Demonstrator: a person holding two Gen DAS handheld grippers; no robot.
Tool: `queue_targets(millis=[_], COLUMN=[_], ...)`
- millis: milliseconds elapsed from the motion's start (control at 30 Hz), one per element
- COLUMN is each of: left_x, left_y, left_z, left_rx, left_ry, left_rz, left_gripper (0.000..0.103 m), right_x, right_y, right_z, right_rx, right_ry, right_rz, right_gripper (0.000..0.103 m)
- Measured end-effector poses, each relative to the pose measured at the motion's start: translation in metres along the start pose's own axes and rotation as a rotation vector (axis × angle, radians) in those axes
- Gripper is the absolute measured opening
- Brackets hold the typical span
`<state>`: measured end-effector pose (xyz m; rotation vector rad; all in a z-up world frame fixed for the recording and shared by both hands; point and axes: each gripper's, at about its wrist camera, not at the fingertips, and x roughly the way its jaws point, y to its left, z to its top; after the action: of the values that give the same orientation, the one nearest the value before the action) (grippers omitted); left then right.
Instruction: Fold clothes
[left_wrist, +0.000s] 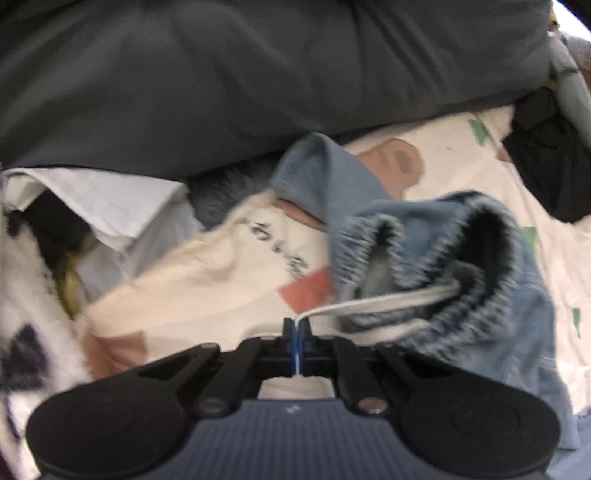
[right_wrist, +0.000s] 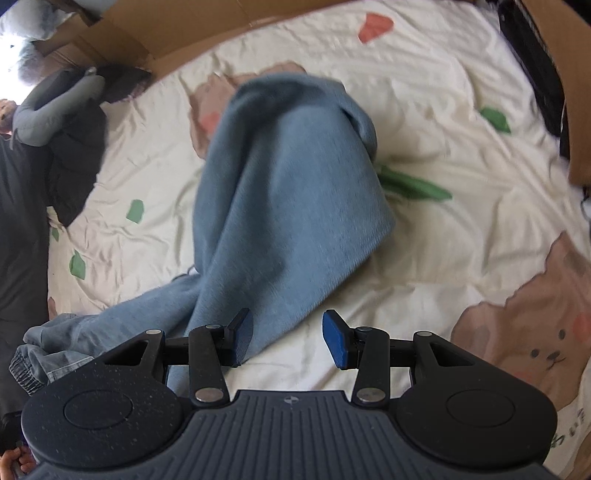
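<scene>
Faded blue denim, a pair of trousers with an elastic waistband, lies loosely heaped on a cream bedsheet printed with bears and green leaves. Seen from the left gripper, the gathered waistband sits just ahead and to the right of the fingertips, its mouth gaping open and rumpled. The left gripper is clenched: its jaws meet on the white drawstring that runs out of the waistband, and nothing else sits between them. A dark grey pillow or duvet fills the far side beyond it, with white cloth bunched off to the left.

From the right gripper, one trouser leg rises straight ahead as a tall, soft ridge, doubled over on itself, with the rest trailing off to the lower left toward the waistband. This gripper is released, its blue pads standing apart over the near edge of the leg; the left pad hovers over or against the fabric, and whether it touches I cannot tell, while the right one is over bare sheet. Cardboard lines the far edge of the bed.

As for progress, I judge the folding barely begun. The trousers are not laid flat, the legs are not aligned, and no clean crease shows. What remains is nearly everything: spreading the garment, stacking the legs, then folding it down in length.
</scene>
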<state>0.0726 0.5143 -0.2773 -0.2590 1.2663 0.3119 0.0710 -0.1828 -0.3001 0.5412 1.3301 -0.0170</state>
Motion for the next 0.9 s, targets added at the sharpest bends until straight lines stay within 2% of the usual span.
queue_targets(millis=[200,333,467,633,833,867,900], left_x=[-0.002,-0.001,-0.004,-0.011,-0.012,-0.014,-0.015], left_y=[0.012,0.019,0.016,0.018,0.024,0.026,0.027], left_z=[0.009,0.008,-0.006,-0.027,-0.049,-0.051,-0.054], left_rx=[0.021,-0.013,-0.004,-0.021,-0.047,-0.061,-0.070], left_ry=[-0.012,0.009,0.028,0.050,0.082,0.081,0.083], left_rz=[0.081,0.070,0.039,-0.004,-0.027,-0.034,-0.041], left_gripper=[0.017,0.017,0.031,0.031,0.031,0.031,0.031], right_x=[0.023,0.036,0.049,0.058,0.067,0.067,0.068], right_y=[-0.014,-0.025,-0.037,-0.051,-0.046,-0.045,-0.044], right_z=[-0.006,-0.005,-0.003,0.004,0.019,0.022,0.024], right_rx=[0.064,0.123,0.182,0.233,0.200,0.194,0.187], right_ry=[0.029,0.020,0.006,-0.041,-0.066,-0.071,-0.075], right_rz=[0.015,0.052,0.085,0.106,0.089,0.093,0.098], right_gripper=[0.049,0.049,0.049,0.049,0.049,0.048,0.039])
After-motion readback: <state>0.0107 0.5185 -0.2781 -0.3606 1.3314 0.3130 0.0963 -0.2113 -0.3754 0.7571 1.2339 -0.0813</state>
